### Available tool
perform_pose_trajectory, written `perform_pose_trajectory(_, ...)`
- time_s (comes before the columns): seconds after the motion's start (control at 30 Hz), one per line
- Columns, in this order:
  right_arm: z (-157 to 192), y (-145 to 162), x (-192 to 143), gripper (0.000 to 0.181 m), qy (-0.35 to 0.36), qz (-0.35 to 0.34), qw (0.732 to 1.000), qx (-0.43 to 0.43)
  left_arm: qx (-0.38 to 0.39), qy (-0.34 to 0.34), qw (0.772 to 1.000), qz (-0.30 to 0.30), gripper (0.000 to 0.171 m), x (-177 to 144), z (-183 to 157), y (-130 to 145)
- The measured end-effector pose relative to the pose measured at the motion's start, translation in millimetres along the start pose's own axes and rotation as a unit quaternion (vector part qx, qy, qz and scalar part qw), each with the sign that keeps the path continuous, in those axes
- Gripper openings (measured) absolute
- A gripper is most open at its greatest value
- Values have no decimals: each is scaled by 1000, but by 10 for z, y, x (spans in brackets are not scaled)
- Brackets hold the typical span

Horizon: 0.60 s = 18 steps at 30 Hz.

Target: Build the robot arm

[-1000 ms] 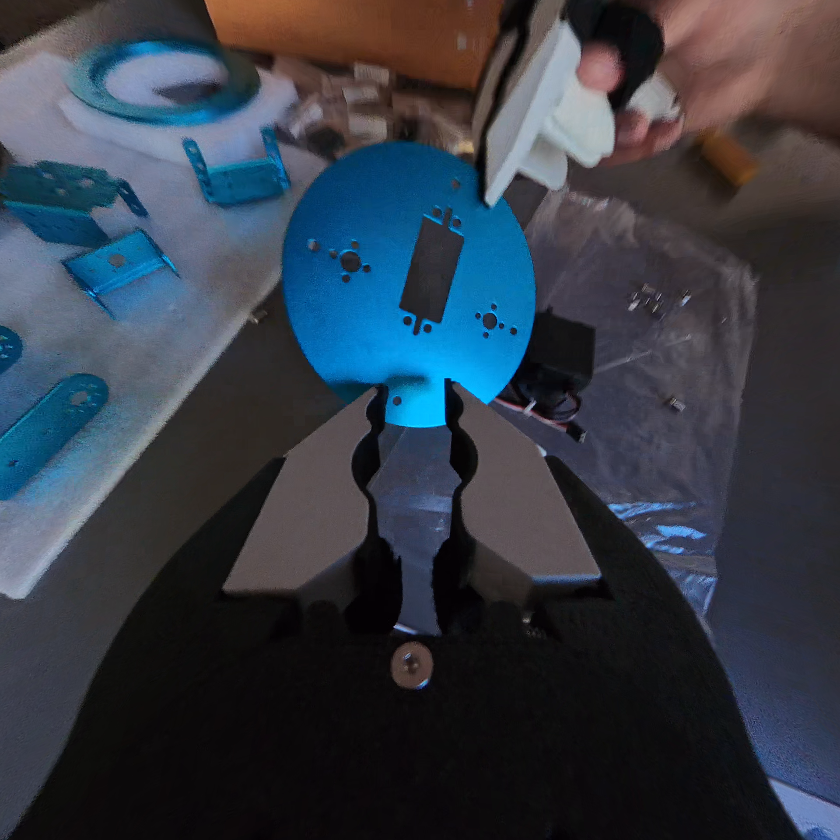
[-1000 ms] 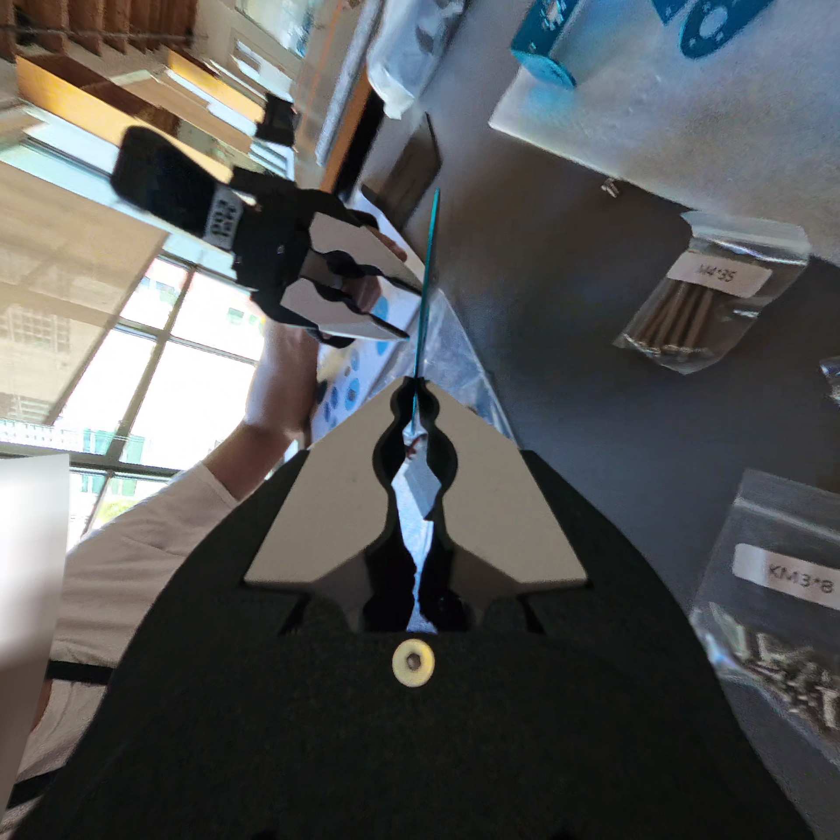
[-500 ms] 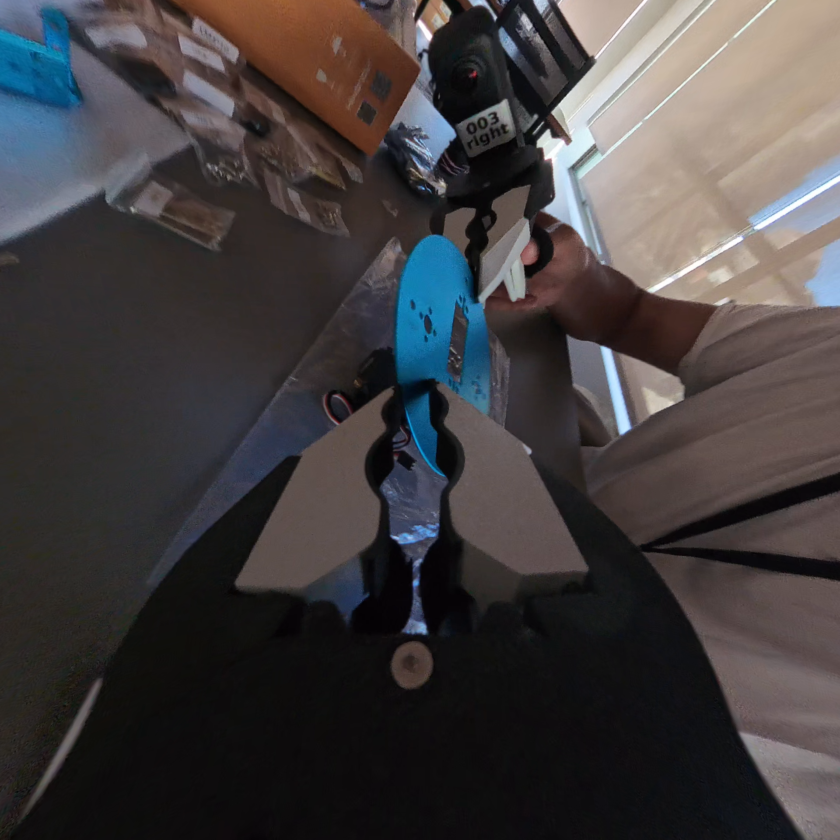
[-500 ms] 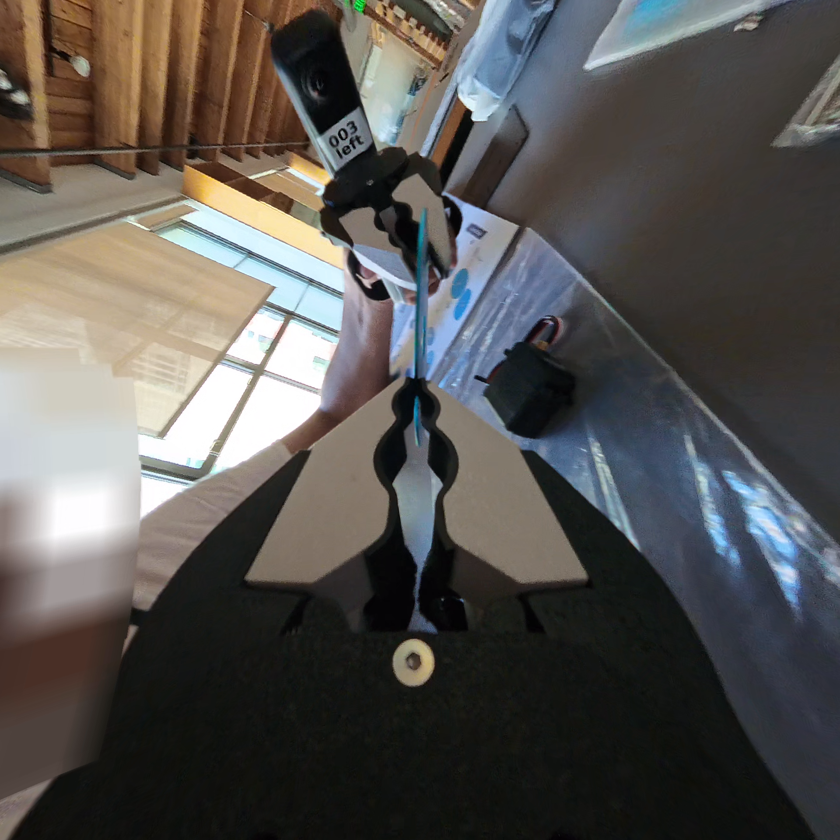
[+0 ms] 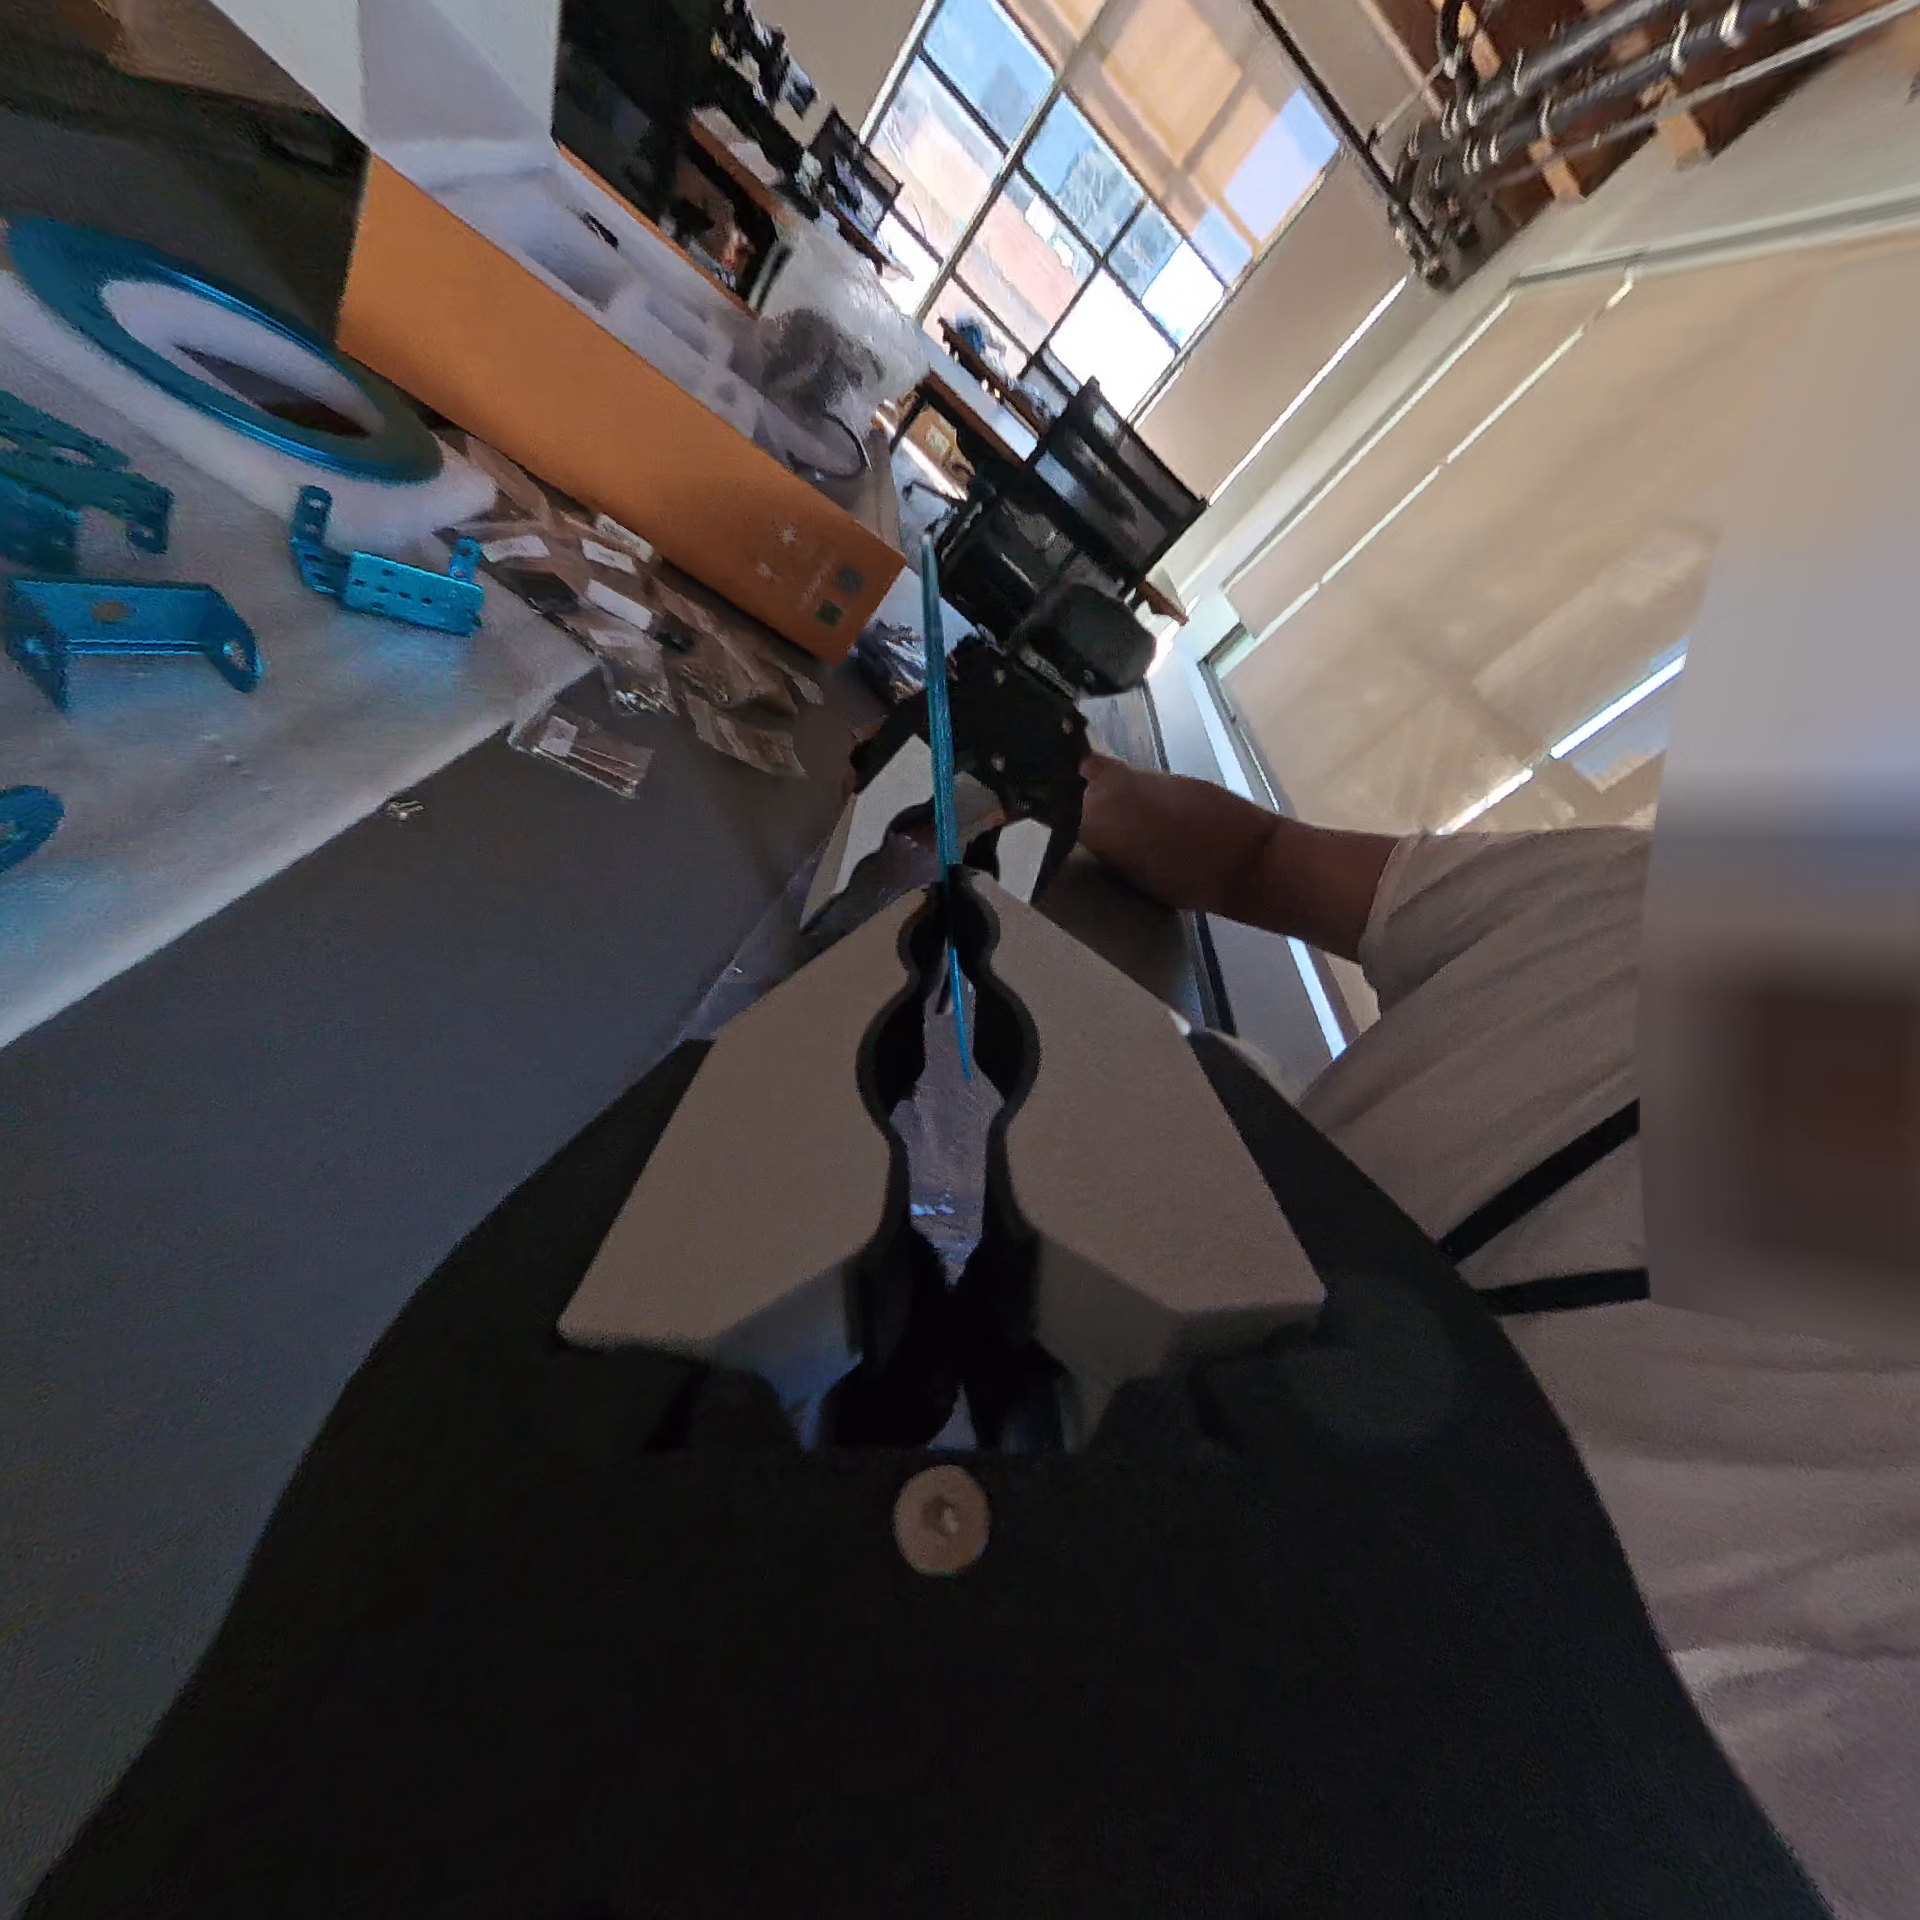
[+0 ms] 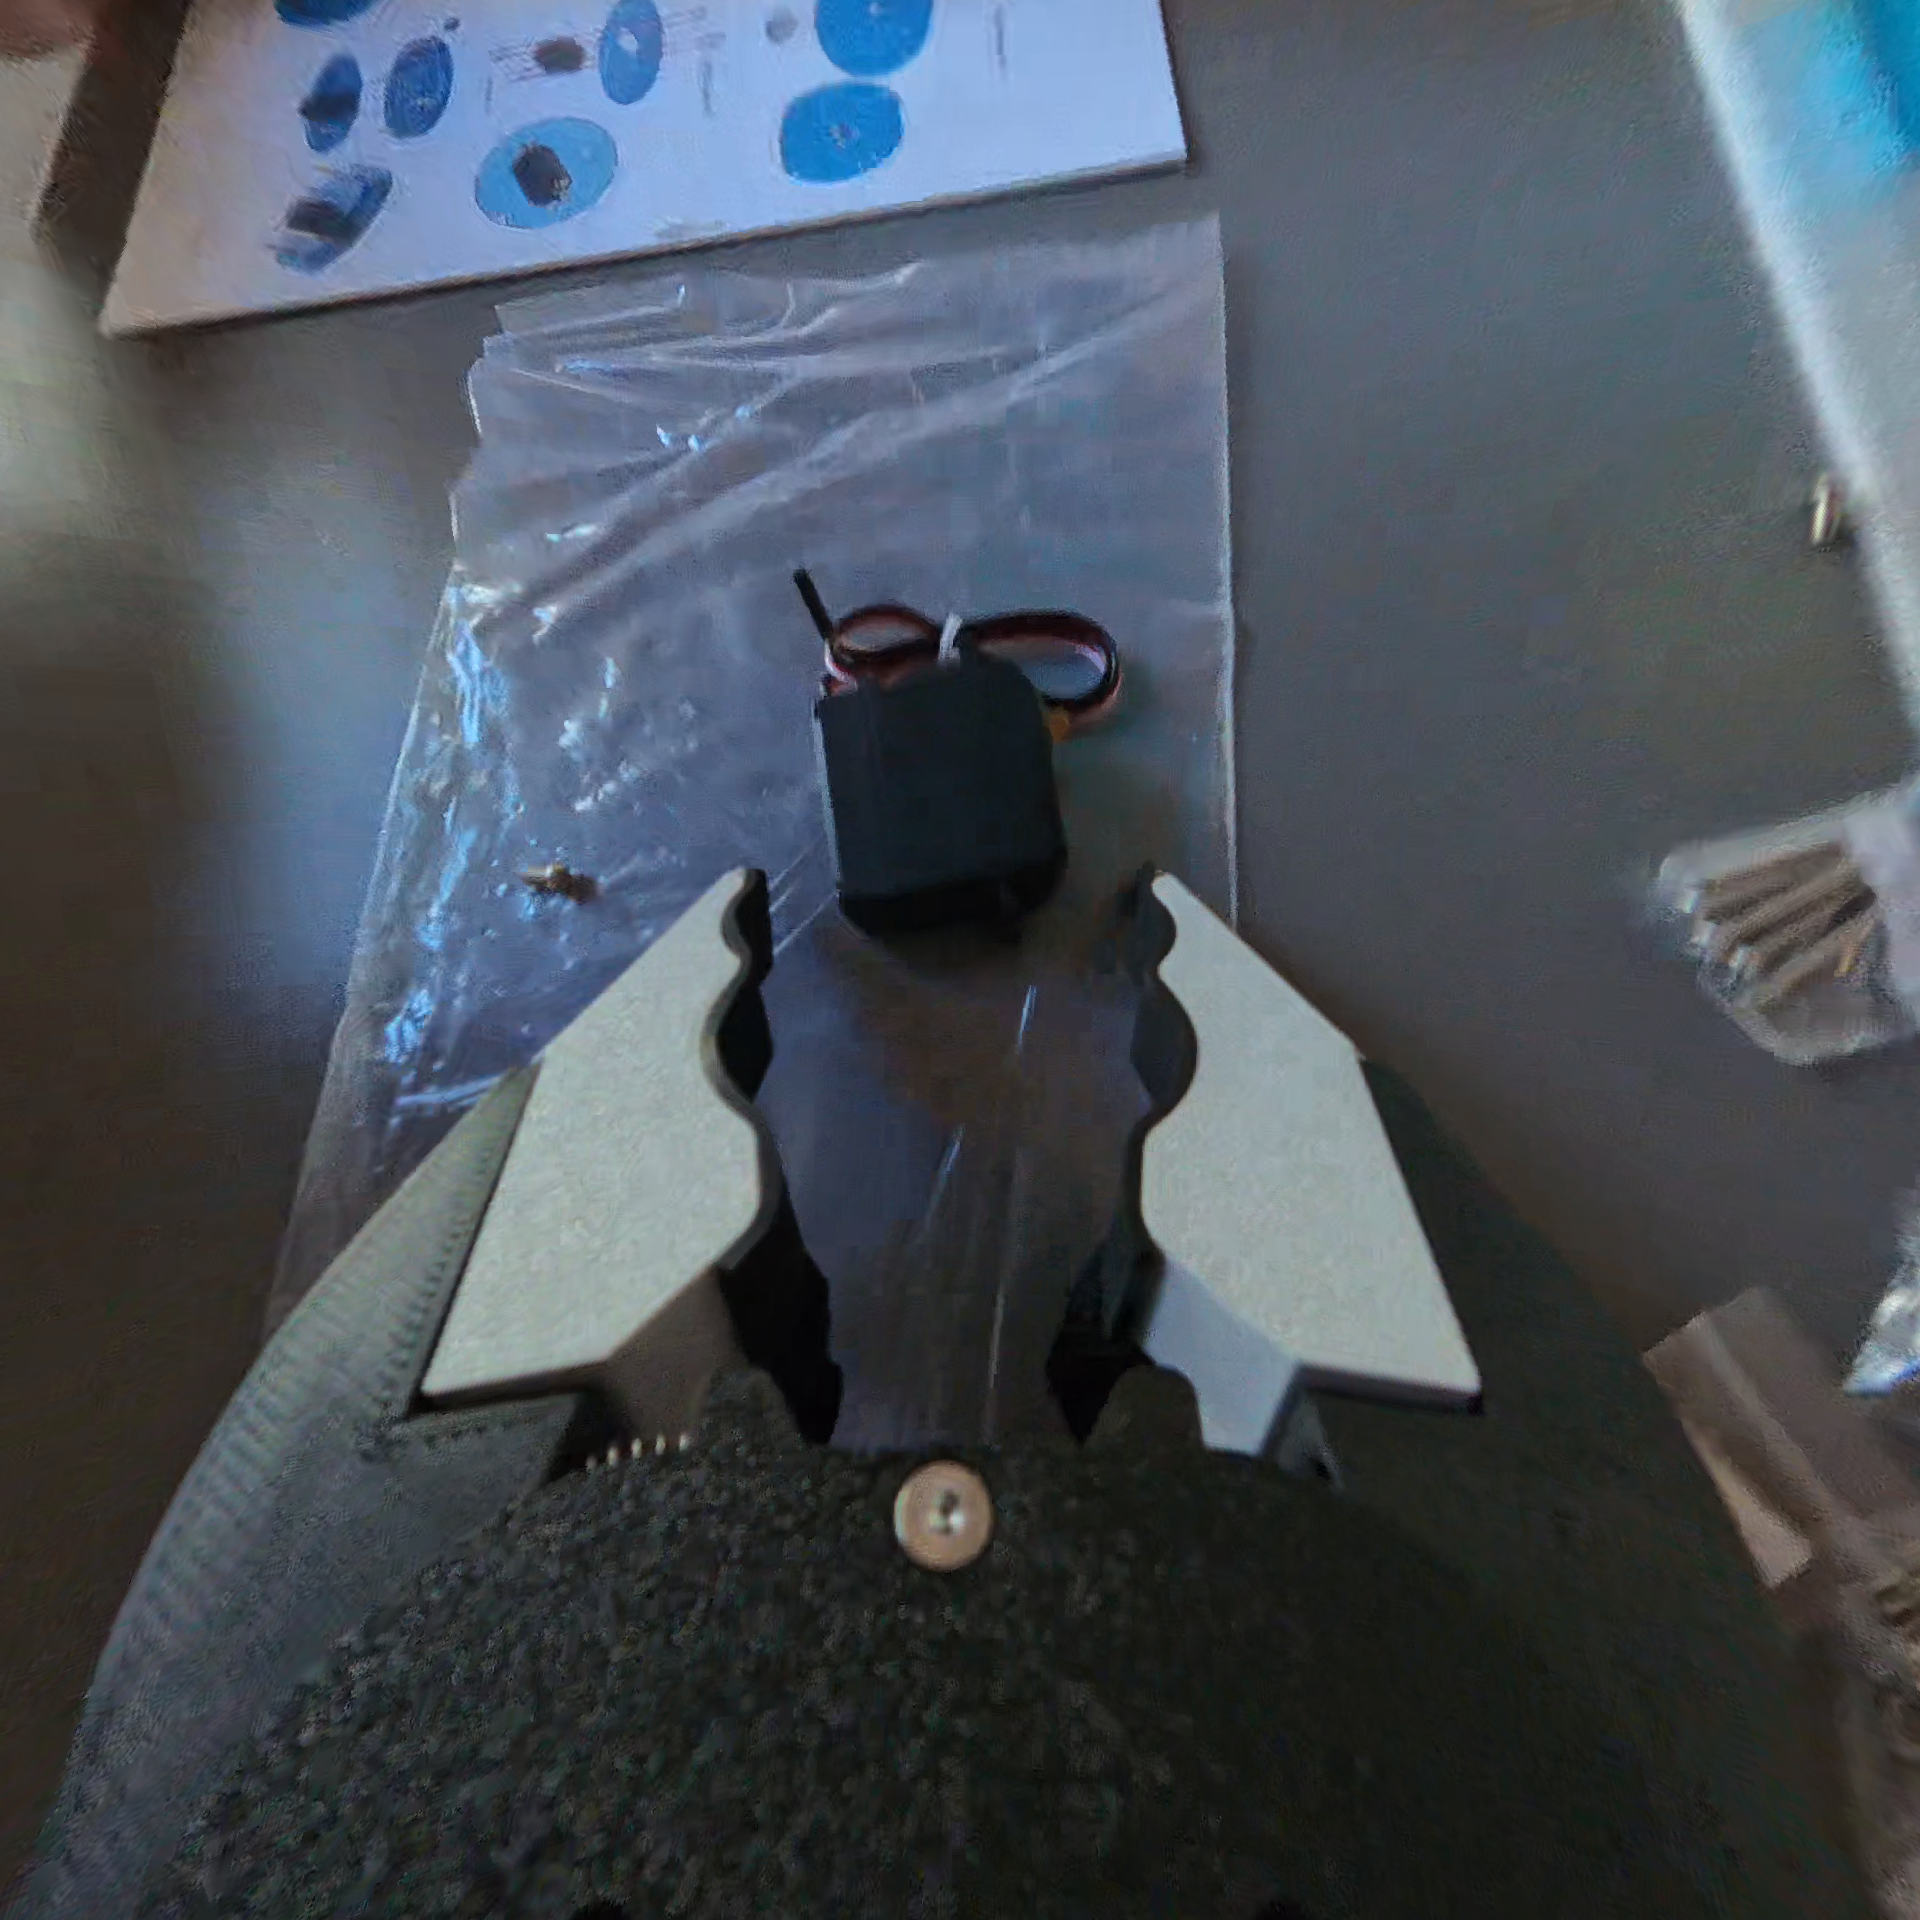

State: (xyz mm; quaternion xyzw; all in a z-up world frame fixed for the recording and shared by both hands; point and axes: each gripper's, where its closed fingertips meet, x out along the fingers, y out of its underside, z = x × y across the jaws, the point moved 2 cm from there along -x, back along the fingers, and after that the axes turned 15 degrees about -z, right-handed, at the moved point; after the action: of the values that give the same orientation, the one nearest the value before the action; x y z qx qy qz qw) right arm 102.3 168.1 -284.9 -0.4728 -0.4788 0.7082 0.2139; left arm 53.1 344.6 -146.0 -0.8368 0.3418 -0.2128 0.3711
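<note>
Right wrist view: printed sheet [image 6: 644,156] blurred.

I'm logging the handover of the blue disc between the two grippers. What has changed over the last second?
The right gripper has let go of the blue disc and opened wide; it now points down at the black servo on the clear plastic bag. The left gripper has turned, so the disc now shows edge-on. Unchanged: the left gripper stays shut on the disc's rim; the servo and bag lie as before.
</note>
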Motion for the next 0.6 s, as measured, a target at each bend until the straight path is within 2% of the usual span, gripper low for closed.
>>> perform_pose_trajectory(0.07, -10, -56, 39, 46, 1, 12, 999, -42, -10, -20, 1000, -18, 0, -67, 109, -57)
perform_pose_trajectory(0.2, 4, -127, 111, 43, 21, 36, 992, -121, -38, -38, 998, -37, 0, -89, 239, -84)
perform_pose_trajectory(0.27, 33, -186, 100, 43, 50, 50, 975, -212, -40, -48, 997, -35, 0, -70, 282, -61)
perform_pose_trajectory(0.3, 45, -226, 82, 42, 73, 62, 957, -273, -40, -53, 997, -33, 0, -58, 299, -47)
perform_pose_trajectory(0.33, 62, -260, 59, 43, 100, 81, 929, -348, -41, -54, 997, -29, 0, -45, 308, -29)
perform_pose_trajectory(0.4, 103, -285, 29, 42, 144, 134, 843, -500, -41, -58, 997, -24, 0, -16, 324, 5)
perform_pose_trajectory(0.43, 131, -310, 26, 42, 163, 149, 800, -558, -40, -60, 997, -20, 0, 2, 333, 26)
perform_pose_trajectory(0.47, 170, -314, 40, 42, 167, 156, 768, -598, -40, -59, 997, -16, 0, 24, 334, 49)
perform_pose_trajectory(0.6, 180, -290, 42, 43, 178, 164, 693, -680, -55, -39, 998, 15, 0, 186, 270, 227)
